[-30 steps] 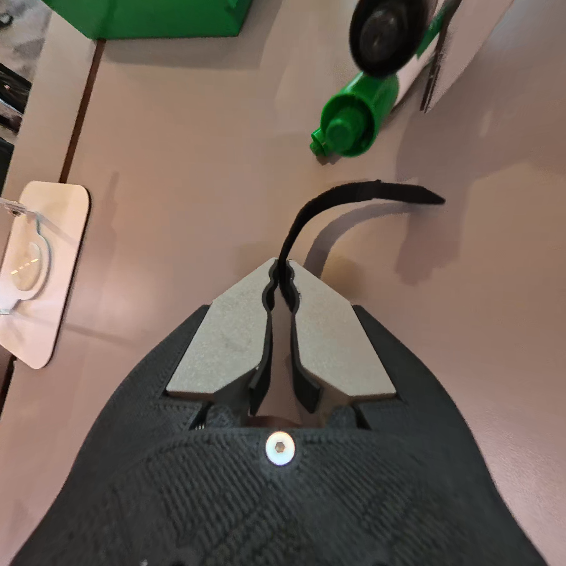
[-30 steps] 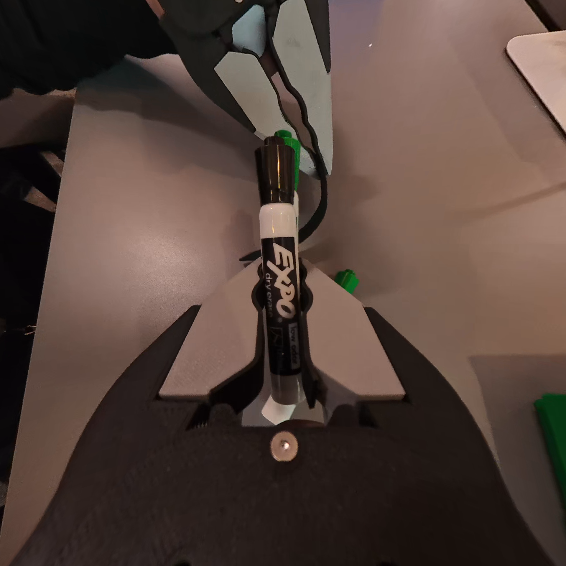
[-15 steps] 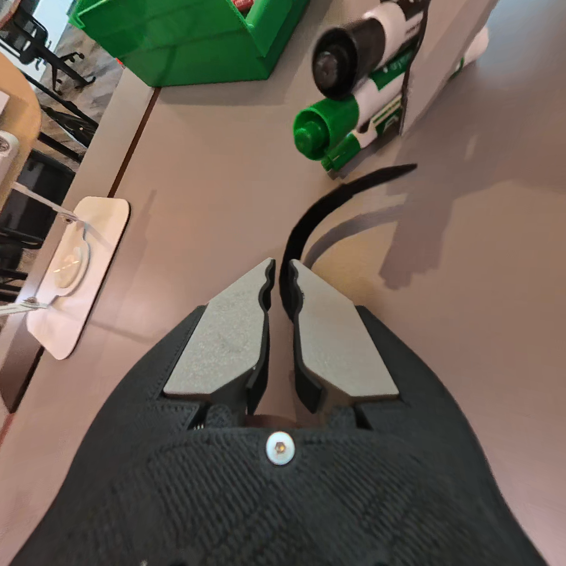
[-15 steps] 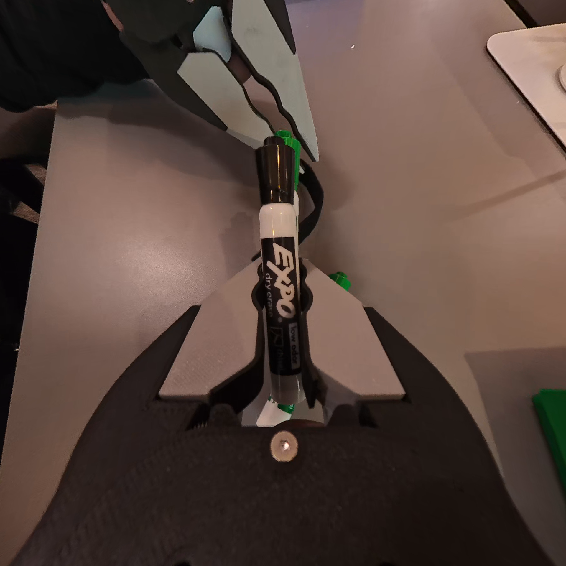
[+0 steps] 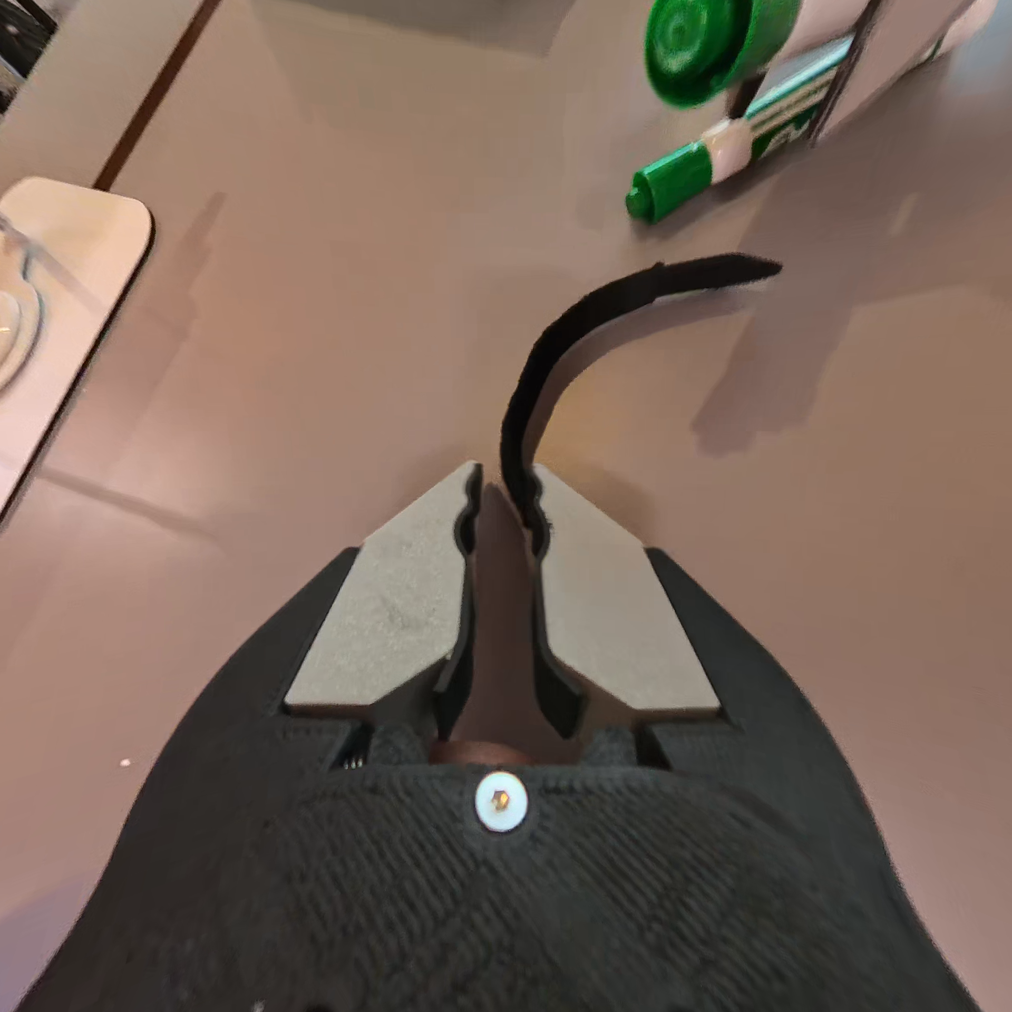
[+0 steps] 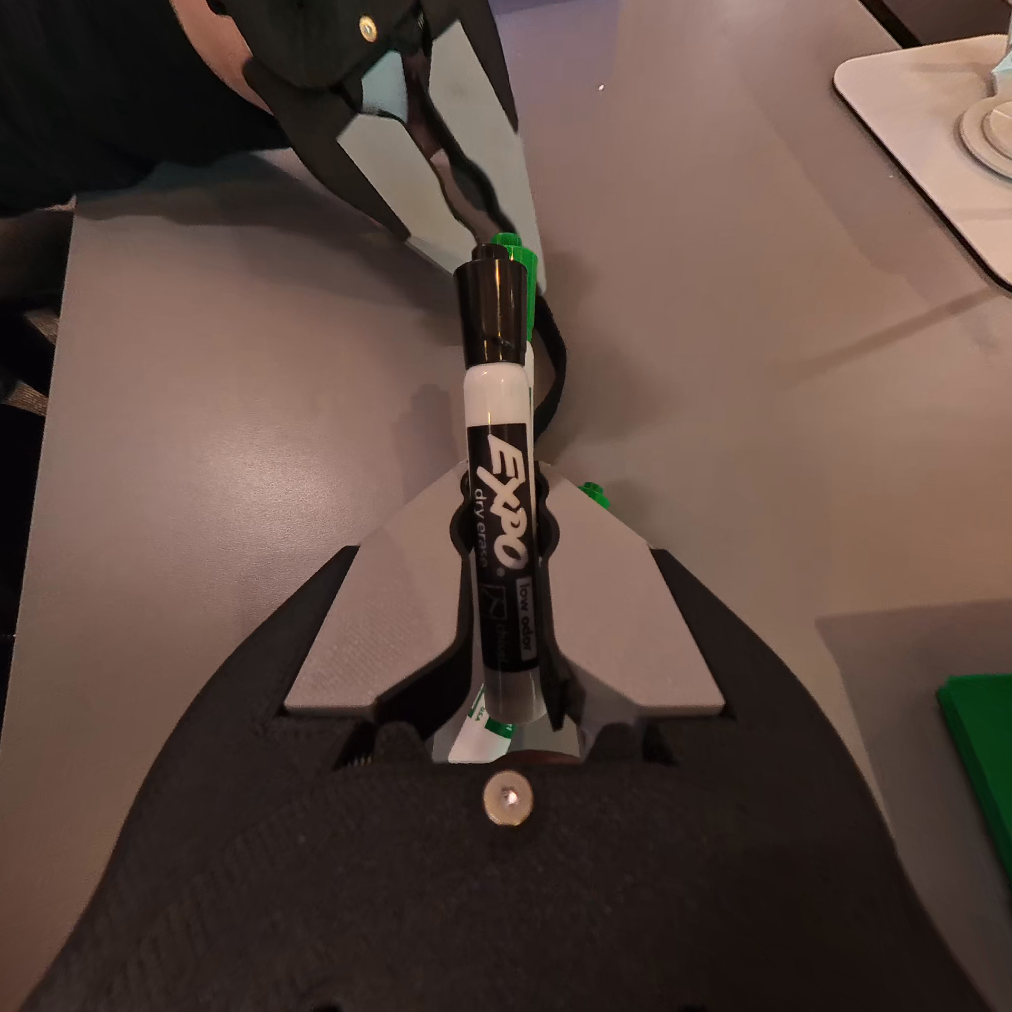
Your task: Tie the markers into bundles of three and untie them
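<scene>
Left wrist view shows your left hand-held gripper (image 5: 506, 482) with its jaws parted: the black strap (image 5: 539, 378) lies against the right fingertip (image 5: 553, 493) only, with clear space between it and the left fingertip, so nothing is pinching it. The strap curls up and away to the right, ahead of that hand-held gripper, its free end in the air above the table (image 5: 328, 328). If you draw the left hand-held gripper away now, the fuzzy strap may cling to that one pad and drag, tugging on the markers; or it may spring back and lose whatever wrap it has.

Your right hand-held gripper (image 6: 504, 515) is clamped on the black marker (image 6: 495, 438), which lies along its fingers and points forward. The green markers (image 6: 517, 254) sit below and behind the black one, and only their caps and a bit of barrel show. Whether the pads also bear on them I cannot tell. That is the main risk: with the grip on the top marker alone, a tilt or a pull from the strap could let the green ones slide out or roll on the table. One green cap (image 6: 594, 493) already peeks out just right of the fingertips, which suggests the three are not neatly aligned. Keep the right hand-held gripper level, and regrasp the strap squarely before pulling.
</scene>
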Tool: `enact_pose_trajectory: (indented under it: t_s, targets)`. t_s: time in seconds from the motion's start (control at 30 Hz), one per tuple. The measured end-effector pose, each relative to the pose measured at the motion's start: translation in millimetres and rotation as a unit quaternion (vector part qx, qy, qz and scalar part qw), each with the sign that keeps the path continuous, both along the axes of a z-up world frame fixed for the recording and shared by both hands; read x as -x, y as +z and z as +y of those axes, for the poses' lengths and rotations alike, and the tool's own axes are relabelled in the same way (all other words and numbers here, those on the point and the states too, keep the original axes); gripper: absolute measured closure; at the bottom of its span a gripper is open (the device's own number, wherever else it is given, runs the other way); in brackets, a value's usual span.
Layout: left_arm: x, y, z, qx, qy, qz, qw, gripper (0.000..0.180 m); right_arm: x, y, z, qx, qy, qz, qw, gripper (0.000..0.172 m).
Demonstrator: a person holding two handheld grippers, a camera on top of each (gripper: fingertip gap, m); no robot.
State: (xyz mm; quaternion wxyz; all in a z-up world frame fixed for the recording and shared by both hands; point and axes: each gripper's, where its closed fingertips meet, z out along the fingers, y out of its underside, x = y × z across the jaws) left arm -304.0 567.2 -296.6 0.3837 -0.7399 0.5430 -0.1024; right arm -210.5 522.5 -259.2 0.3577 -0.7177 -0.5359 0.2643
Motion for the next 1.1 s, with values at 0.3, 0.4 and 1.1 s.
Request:
enact_pose_trajectory:
  t_s: [0.3, 0.4, 1.1]
  targets:
    - [-6.3, 15.8, 5.8, -0.062, -0.002, 0.001, 0.998, 0.180, 8.1, -7.7, -13.3, 0.007, 0.028, -0.025, 0.999, 0.156]
    - [-6.5, 24.8, 7.1, -0.084, 0.001, -0.004, 0.996, 0.180, 10.3, -8.4, -15.1, 0.005, 0.031, -0.029, 0.999, 0.156]
    - [22.3, 24.8, 27.2, -0.082, 0.048, -0.004, 0.995, 0.166, -22.5, 14.3, 21.9, 0.012, -0.072, 0.036, 0.997, 0.156]
